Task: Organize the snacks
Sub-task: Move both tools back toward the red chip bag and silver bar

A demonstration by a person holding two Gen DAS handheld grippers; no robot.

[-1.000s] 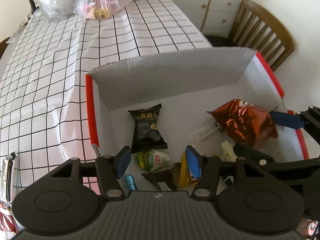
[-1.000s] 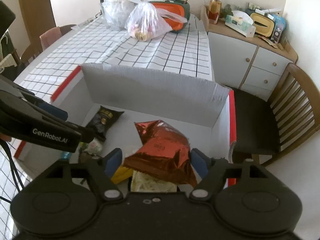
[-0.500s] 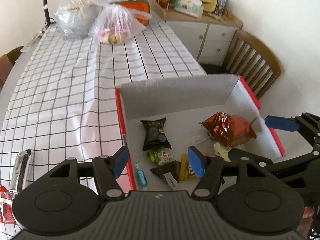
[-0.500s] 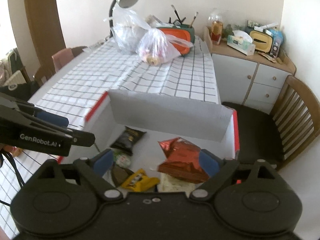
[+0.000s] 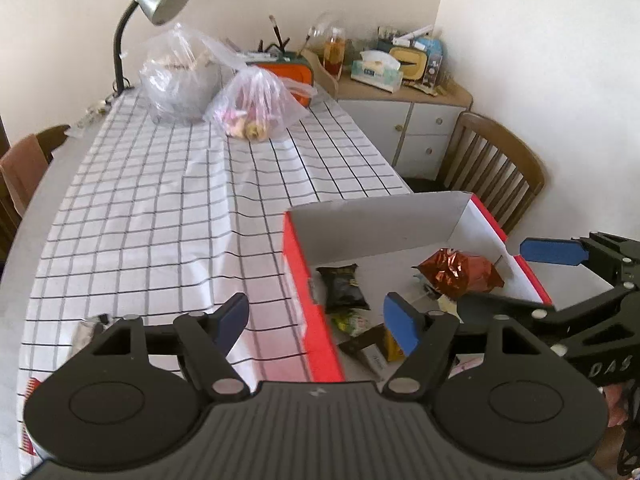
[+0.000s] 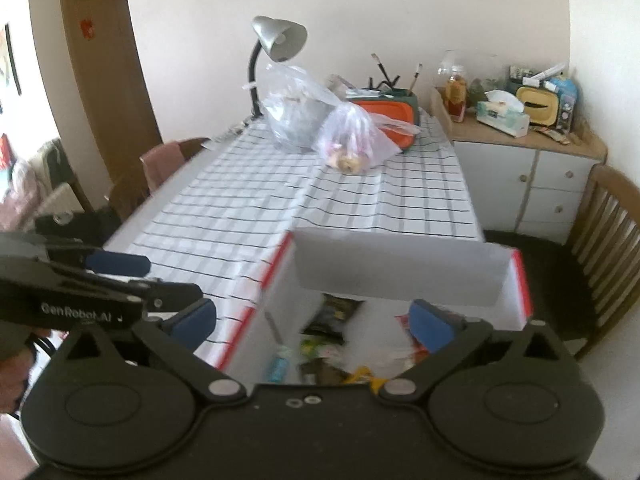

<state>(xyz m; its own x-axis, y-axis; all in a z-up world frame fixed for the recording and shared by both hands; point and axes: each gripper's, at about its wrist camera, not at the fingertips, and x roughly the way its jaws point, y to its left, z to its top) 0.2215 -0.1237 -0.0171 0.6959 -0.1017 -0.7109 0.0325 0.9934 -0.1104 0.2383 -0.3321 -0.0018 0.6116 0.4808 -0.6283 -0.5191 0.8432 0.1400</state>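
Observation:
A red-edged white cardboard box (image 5: 296,248) (image 6: 400,268) sits on the checked tablecloth (image 5: 160,208) near the front right. Inside lie a shiny red foil bag (image 5: 460,272), a black snack packet (image 5: 344,286), a green packet (image 5: 354,322) and a yellow packet (image 5: 394,350). My left gripper (image 5: 318,320) is open and empty, above the box's left wall. My right gripper (image 6: 314,320) is open and empty, raised above the box's near end. One loose snack packet (image 5: 90,330) lies on the cloth at the left.
Two clear plastic bags (image 5: 256,108) (image 5: 180,84), an orange container (image 5: 288,76) and a desk lamp (image 5: 156,0) stand at the table's far end. A wooden chair (image 5: 492,164) and a white cabinet (image 5: 408,128) with clutter are at the right. Another chair (image 6: 168,160) is at the left.
Both grippers have risen and pulled back from the box. The right gripper let go of the red foil bag, which now lies in the box. The left gripper shifted left.

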